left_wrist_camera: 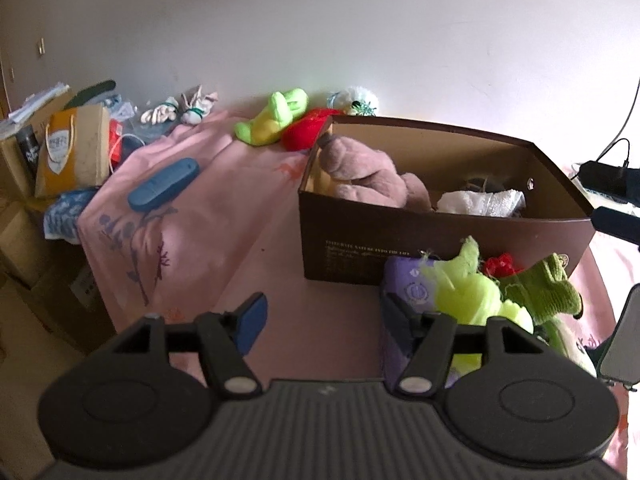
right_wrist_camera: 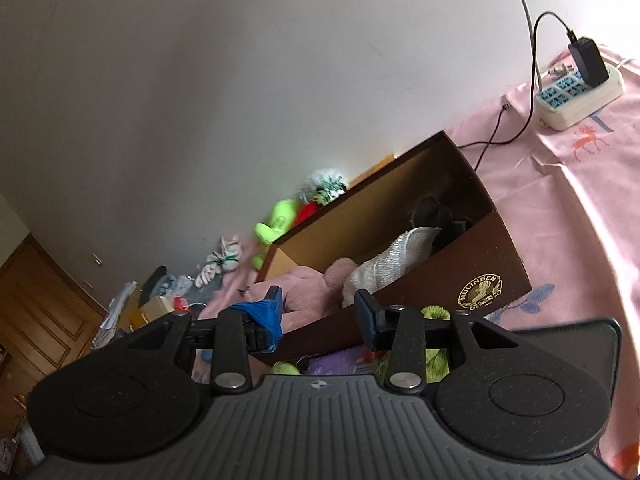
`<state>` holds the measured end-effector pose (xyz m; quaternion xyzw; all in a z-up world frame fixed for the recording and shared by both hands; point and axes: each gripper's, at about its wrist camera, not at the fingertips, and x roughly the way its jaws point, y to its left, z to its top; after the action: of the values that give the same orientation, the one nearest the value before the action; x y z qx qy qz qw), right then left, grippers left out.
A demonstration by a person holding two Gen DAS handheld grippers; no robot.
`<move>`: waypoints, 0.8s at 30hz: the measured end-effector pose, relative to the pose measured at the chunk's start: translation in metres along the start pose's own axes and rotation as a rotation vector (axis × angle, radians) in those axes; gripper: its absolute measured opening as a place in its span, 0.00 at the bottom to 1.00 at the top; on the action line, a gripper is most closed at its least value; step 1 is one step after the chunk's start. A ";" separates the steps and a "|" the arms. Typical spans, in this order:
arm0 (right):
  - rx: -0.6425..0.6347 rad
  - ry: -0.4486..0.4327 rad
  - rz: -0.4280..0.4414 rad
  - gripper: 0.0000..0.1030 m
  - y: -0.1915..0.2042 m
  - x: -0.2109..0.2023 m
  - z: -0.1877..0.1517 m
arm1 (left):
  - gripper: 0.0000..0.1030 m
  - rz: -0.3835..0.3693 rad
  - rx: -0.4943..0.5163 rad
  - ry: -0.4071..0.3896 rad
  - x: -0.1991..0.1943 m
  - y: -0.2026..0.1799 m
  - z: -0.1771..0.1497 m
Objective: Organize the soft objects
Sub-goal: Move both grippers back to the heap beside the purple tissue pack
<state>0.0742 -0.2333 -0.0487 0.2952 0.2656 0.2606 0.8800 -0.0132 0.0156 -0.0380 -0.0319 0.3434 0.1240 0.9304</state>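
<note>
A brown cardboard box [left_wrist_camera: 440, 240] stands on the pink sheet and holds a pink plush [left_wrist_camera: 368, 176], a white towel [left_wrist_camera: 480, 202] and a dark item [left_wrist_camera: 486, 184]. In front of it lie a purple soft pack [left_wrist_camera: 404, 284], a lime plush [left_wrist_camera: 468, 292], a red bit [left_wrist_camera: 500, 266] and a green knitted toy [left_wrist_camera: 548, 292]. My left gripper [left_wrist_camera: 324, 312] is open and holds nothing, its right finger against the purple pack. My right gripper [right_wrist_camera: 320, 312] hovers open over the box's near wall [right_wrist_camera: 432, 292], above the pink plush [right_wrist_camera: 312, 284] and towel [right_wrist_camera: 392, 260].
Behind the box lie a lime-yellow plush [left_wrist_camera: 272, 118], a red plush [left_wrist_camera: 306, 130] and a white fluffy toy [left_wrist_camera: 358, 100]. A blue case [left_wrist_camera: 164, 184], white socks [left_wrist_camera: 180, 110] and a paper bag [left_wrist_camera: 72, 148] lie left. A power strip [right_wrist_camera: 580, 88] with cables lies right.
</note>
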 end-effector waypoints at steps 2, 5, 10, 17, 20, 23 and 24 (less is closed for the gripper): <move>-0.014 -0.011 0.007 0.24 0.001 -0.008 -0.005 | 0.64 0.004 0.003 -0.001 -0.004 -0.001 -0.002; -0.032 -0.025 0.010 0.24 0.001 -0.021 -0.013 | 0.64 0.007 0.005 0.007 -0.008 -0.003 -0.006; -0.042 -0.027 0.011 0.24 -0.006 -0.034 -0.023 | 0.64 0.010 0.020 0.008 -0.015 -0.008 -0.012; -0.073 -0.013 0.007 0.24 -0.013 -0.046 -0.038 | 0.65 0.007 0.029 0.021 -0.018 -0.012 -0.021; -0.091 -0.005 0.008 0.25 -0.016 -0.050 -0.045 | 0.65 0.002 0.034 0.030 -0.017 -0.012 -0.025; -0.127 0.000 -0.012 0.25 -0.017 -0.052 -0.052 | 0.65 -0.016 0.036 0.028 -0.017 -0.011 -0.029; -0.139 0.000 -0.020 0.25 -0.018 -0.052 -0.055 | 0.66 -0.029 0.037 0.025 -0.018 -0.011 -0.031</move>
<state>0.0076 -0.2569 -0.0816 0.2310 0.2497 0.2698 0.9009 -0.0428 -0.0028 -0.0503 -0.0212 0.3568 0.1038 0.9282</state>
